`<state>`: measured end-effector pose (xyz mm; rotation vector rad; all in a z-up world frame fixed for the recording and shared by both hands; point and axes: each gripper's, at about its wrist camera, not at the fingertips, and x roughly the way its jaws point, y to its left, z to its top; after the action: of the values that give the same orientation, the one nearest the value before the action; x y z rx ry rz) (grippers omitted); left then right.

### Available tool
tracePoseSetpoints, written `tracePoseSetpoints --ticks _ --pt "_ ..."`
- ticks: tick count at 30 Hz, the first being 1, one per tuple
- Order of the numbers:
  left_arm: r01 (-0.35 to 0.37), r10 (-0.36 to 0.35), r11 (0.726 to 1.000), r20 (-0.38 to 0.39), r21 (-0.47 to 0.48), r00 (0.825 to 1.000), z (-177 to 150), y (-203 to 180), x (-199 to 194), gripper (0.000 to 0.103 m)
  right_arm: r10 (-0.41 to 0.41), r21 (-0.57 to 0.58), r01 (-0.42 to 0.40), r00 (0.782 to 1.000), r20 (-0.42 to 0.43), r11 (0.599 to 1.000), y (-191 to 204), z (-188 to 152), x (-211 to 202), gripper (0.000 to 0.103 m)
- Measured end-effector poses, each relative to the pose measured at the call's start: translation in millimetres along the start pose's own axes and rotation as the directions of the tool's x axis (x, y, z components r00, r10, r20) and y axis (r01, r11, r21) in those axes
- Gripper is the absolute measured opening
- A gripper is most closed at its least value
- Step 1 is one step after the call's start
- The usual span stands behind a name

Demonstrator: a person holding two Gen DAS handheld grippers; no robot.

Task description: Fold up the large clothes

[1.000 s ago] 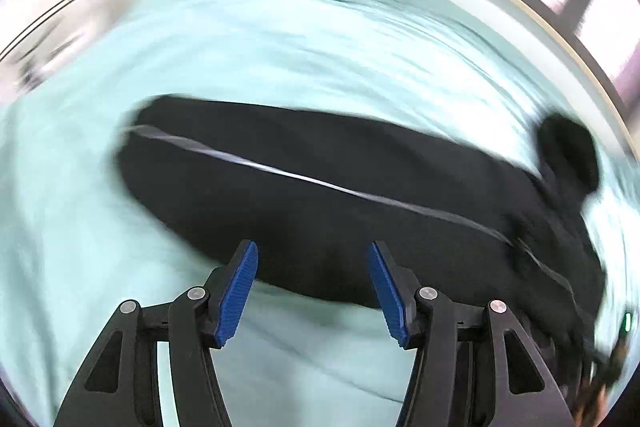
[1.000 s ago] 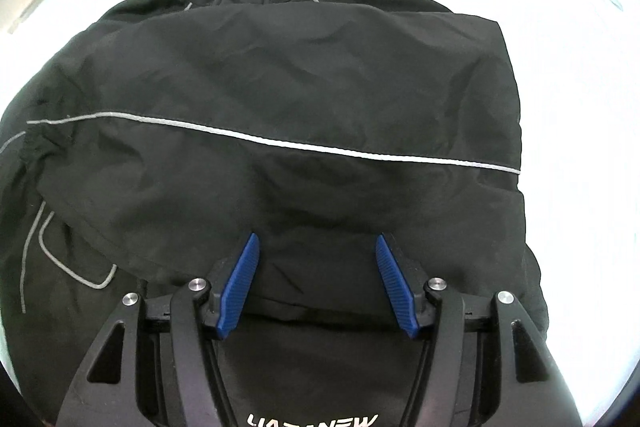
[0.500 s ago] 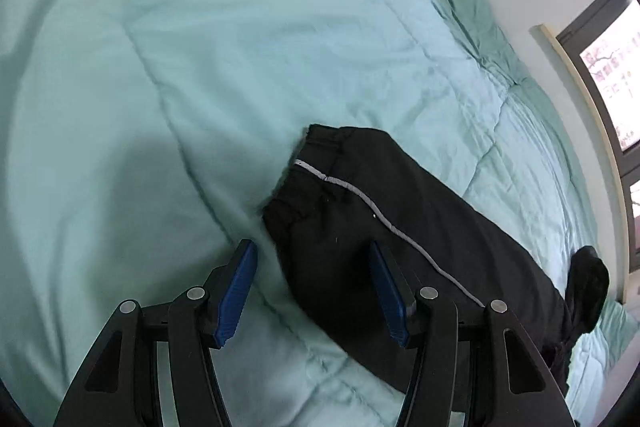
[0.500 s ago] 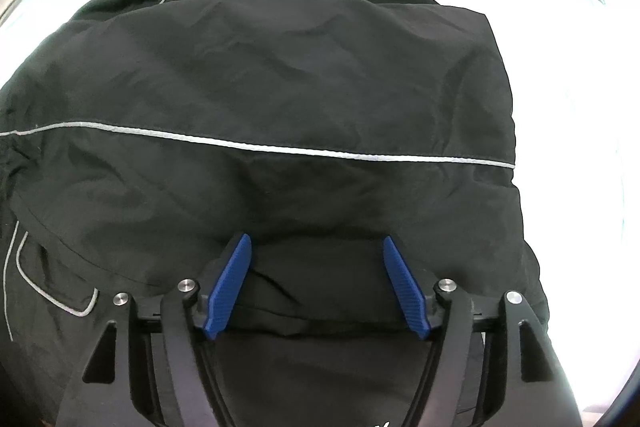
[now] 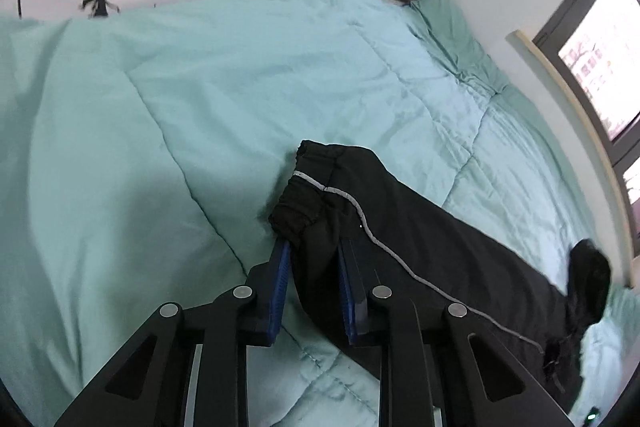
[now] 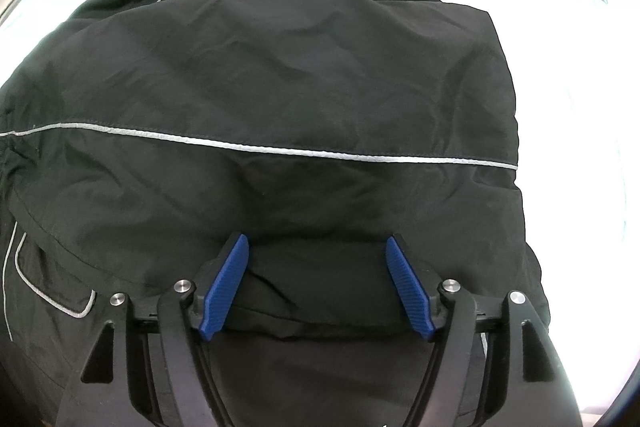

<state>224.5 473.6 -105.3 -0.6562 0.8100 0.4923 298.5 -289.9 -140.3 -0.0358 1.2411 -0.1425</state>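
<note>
Nylon jacket [image 6: 280,75] sprawls soft, slippery and bulky on the bed [image 5: 120,147], its elastic cuff [image 5: 298,211] the best hold, where the left hand-held gripper [image 5: 310,259] is closing while the right hand-held gripper [image 6: 316,267] is opening, empty, over the folded body.

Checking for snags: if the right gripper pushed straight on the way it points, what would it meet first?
Most likely the black jacket: the right gripper, jaws opening and empty, points steeply down at the fabric just below its reflective stripe. How near it is, I can't tell.
</note>
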Motion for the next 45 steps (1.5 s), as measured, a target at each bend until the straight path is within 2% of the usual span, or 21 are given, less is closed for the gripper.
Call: tracePoseSetpoints --ticks 3,6,7,8,9,11,13,14,15,19,22,25,26,30,32,34,35,39,42,44,45 --pt "-0.021 0.020 0.998 0.022 0.056 1.000 1 -14 -6 0.024 0.010 0.003 -0.010 1.000 -0.002 1.000 -3 0 1 0.074" --pt "0.010 -0.012 0.998 0.028 0.067 1.000 4 -19 -10 0.026 0.014 0.006 -0.014 1.000 -0.001 1.000 -7 2 0 0.074" --pt "0.007 -0.008 0.998 0.011 0.064 1.000 6 -18 -3 0.032 0.013 0.008 -0.013 1.000 0.001 1.000 -8 2 0 0.074" --pt "0.018 -0.017 0.999 -0.027 0.047 1.000 7 -14 7 0.053 0.011 0.009 -0.011 1.000 0.002 1.000 -9 1 0 0.074" --pt "0.025 -0.023 0.999 -0.059 0.024 0.998 8 -10 17 0.058 0.009 0.010 -0.009 1.000 0.005 1.000 -9 1 1 0.074" --pt "-0.002 0.003 1.000 -0.088 0.012 0.996 6 -5 32 0.057 0.010 0.012 -0.010 1.000 0.005 1.000 -10 0 1 0.074" --pt "-0.024 0.026 0.999 -0.070 0.030 0.997 5 -7 31 0.037 0.012 0.017 -0.012 1.000 0.005 1.000 -10 0 3 0.074" --pt "-0.020 0.022 0.999 -0.051 0.039 0.998 4 -9 25 0.022 0.013 0.017 -0.013 1.000 0.005 1.000 -11 -1 3 0.074" --pt "-0.001 0.003 0.999 -0.036 0.041 0.999 3 -12 17 0.015 0.014 0.017 -0.014 1.000 0.005 1.000 -11 -1 3 0.074" --pt "0.020 -0.029 0.989 0.062 0.145 0.998 -1 -46 -32 0.013 0.020 0.028 -0.021 1.000 0.010 0.999 -14 -2 -3 0.074" --pt "0.079 -0.107 0.967 0.102 0.243 0.989 -9 -86 -72 0.012 0.038 0.031 -0.039 0.999 0.032 0.999 -18 -5 -14 0.074" --pt "0.160 -0.208 0.923 0.102 0.351 0.973 -27 -139 -105 0.012 0.065 0.018 -0.066 0.996 0.056 0.998 -22 -8 -29 0.074" --pt "0.198 -0.251 0.899 0.090 0.390 0.964 -35 -161 -115 0.012 0.072 0.014 -0.073 0.995 0.067 0.997 -25 -8 -35 0.074" --pt "0.352 -0.408 0.783 -0.004 0.513 0.913 -77 -247 -135 0.012 0.105 0.009 -0.106 0.989 0.100 0.994 -38 -9 -55 0.074" --pt "0.403 -0.451 0.722 -0.059 0.562 0.890 -101 -288 -136 0.012 0.120 0.012 -0.122 0.986 0.114 0.992 -47 -10 -66 0.074" --pt "0.444 -0.479 0.676 -0.107 0.588 0.871 -122 -320 -135 0.012 0.130 0.017 -0.133 0.983 0.126 0.991 -54 -11 -74 0.074" --pt "0.481 -0.499 0.643 -0.151 0.596 0.854 -138 -341 -132 0.012 0.139 0.020 -0.143 0.981 0.132 0.990 -59 -12 -78 0.074" --pt "0.562 -0.509 0.565 -0.281 0.604 0.814 -195 -394 -116 0.012 0.154 0.017 -0.159 0.977 0.147 0.987 -68 -15 -90 0.074" --pt "0.574 -0.454 0.532 -0.362 0.623 0.814 -240 -424 -91 0.012 0.153 -0.001 -0.155 0.977 0.148 0.988 -70 -17 -90 0.074" --pt "0.555 -0.375 0.540 -0.410 0.632 0.831 -270 -435 -65 0.015 0.155 -0.009 -0.155 0.977 0.145 0.988 -69 -19 -87 0.074" --pt "0.554 -0.327 0.558 -0.450 0.618 0.831 -283 -438 -47 0.017 0.156 -0.011 -0.156 0.978 0.141 0.988 -69 -20 -85 0.074"
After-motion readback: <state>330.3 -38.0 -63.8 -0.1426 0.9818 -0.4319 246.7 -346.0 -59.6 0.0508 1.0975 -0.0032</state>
